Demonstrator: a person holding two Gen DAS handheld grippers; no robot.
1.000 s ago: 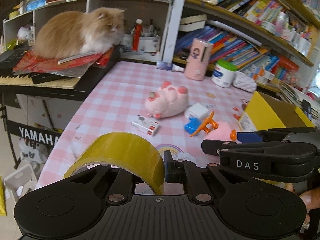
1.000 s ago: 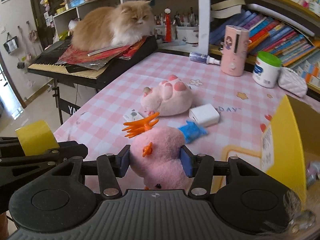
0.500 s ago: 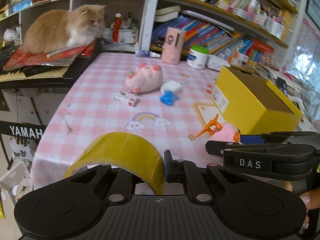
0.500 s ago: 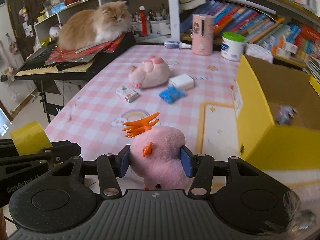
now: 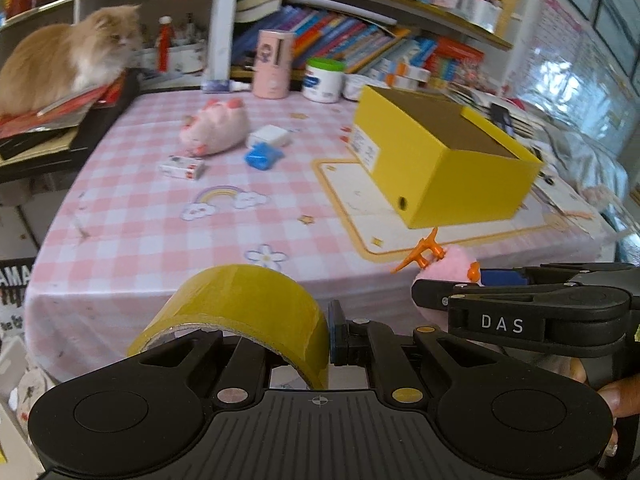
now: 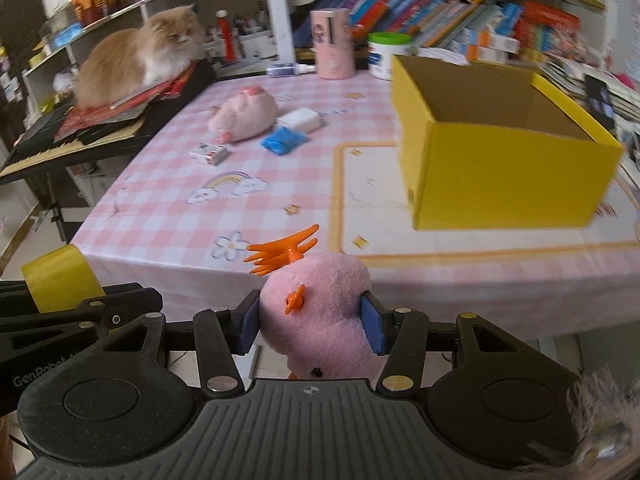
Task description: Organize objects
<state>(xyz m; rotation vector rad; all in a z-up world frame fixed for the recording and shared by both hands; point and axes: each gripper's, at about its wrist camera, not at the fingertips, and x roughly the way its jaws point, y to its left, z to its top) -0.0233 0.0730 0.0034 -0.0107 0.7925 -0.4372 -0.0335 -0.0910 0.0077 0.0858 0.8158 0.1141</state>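
The left tongs [image 5: 326,338] are sitting at the bottom centre of the left wrist view, clenched on the wall of a yellow tape roll [image 5: 240,308] that is arching up to the left of them. The right tongs [image 6: 312,322] are gripping a pink plush toy [image 6: 320,312] with orange feet by its 2 sides, low in the middle of the right wrist frame.

Beyond both, the pink checked worktop [image 6: 168,216] is filling the middle of the frame. An open yellow box [image 6: 504,160] is standing at its right. Toward the upper left are lying a pink plush pig [image 6: 244,116], a white block [image 6: 302,120], a blue packet [image 6: 284,140] and a small carton [image 6: 208,155]. A cat [image 6: 140,56] is sitting on a keyboard at the upper left.
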